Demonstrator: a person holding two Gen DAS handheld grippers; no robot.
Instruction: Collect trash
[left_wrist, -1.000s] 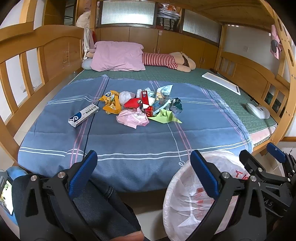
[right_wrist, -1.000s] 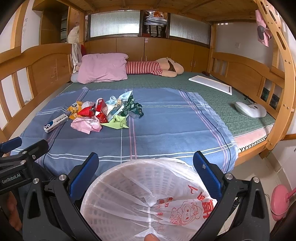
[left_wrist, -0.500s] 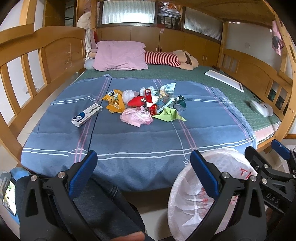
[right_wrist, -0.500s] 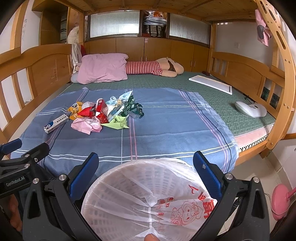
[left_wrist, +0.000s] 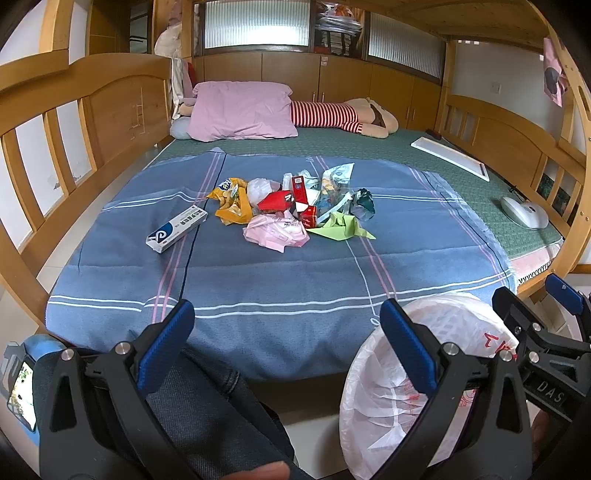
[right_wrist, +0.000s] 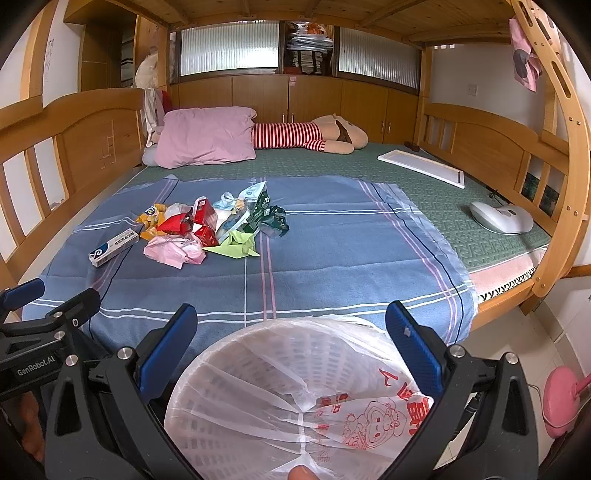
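Note:
A heap of trash (left_wrist: 291, 206) (right_wrist: 210, 225) lies mid-bed on the blue blanket (left_wrist: 277, 266): yellow wrappers, red boxes, a crumpled pink bag (left_wrist: 275, 232), green folded paper (left_wrist: 341, 227). A white-and-blue carton (left_wrist: 176, 229) (right_wrist: 113, 246) lies left of the heap. A white bin lined with a plastic bag (right_wrist: 295, 398) (left_wrist: 417, 380) stands on the floor at the bed's foot. My left gripper (left_wrist: 282, 343) is open above the blanket's near edge, far short of the trash. My right gripper (right_wrist: 291, 343) is open over the bin's mouth, holding nothing.
A pink pillow (left_wrist: 242, 110) and a striped plush toy (left_wrist: 340, 116) lie at the bed's head. A white board (left_wrist: 450, 160) and a white device (left_wrist: 524, 216) sit on the green mat at right. Wooden rails (left_wrist: 48, 122) flank the bed. A person's knee (left_wrist: 207, 413) is below my left gripper.
The left wrist view has shifted a little to the left and forward, so the bed looks slightly closer. The right gripper has barely moved. Both stayed open and the trash has not moved.

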